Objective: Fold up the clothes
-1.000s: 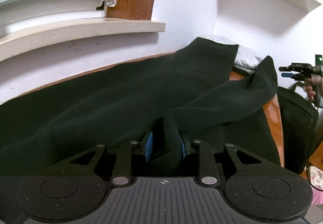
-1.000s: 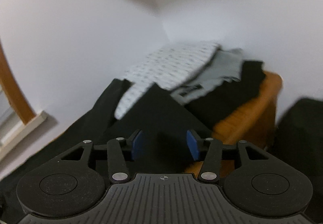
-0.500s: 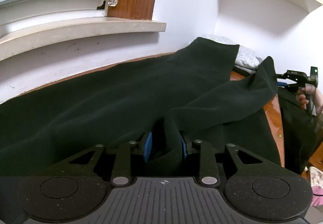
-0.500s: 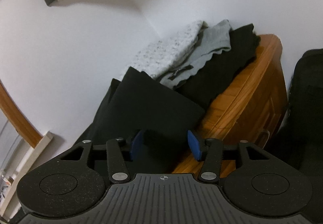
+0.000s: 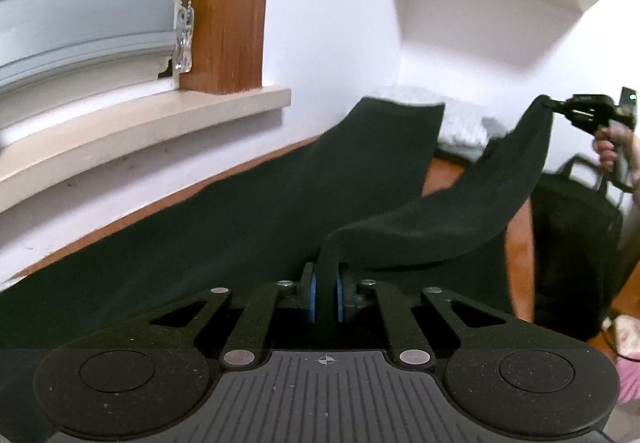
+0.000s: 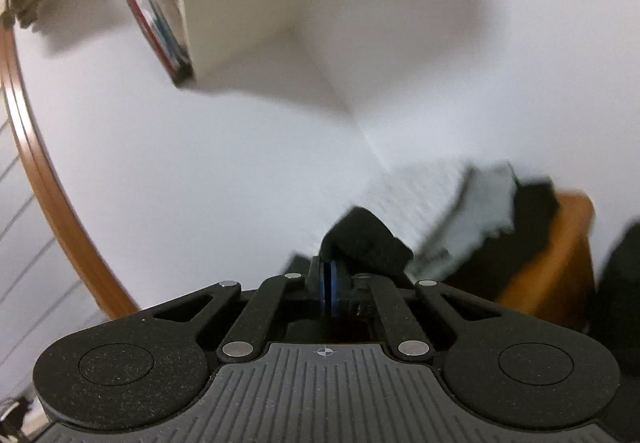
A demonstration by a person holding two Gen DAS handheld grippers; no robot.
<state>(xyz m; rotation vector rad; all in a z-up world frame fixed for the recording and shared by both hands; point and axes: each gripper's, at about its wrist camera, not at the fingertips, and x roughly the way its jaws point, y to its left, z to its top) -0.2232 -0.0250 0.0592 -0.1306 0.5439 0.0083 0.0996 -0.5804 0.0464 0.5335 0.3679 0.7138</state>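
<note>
Fingers of left gripper (image 5: 325, 297) closing on black garment (image 5: 248, 211) edge, right gripper (image 6: 331, 293) clamped on its far corner, cloth raised off the wooden table (image 5: 518, 255), presumably for folding over.

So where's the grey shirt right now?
In the right wrist view, the grey shirt lies at the right, in the clothes pile on the wooden table, between a white speckled garment and a black one.
</note>
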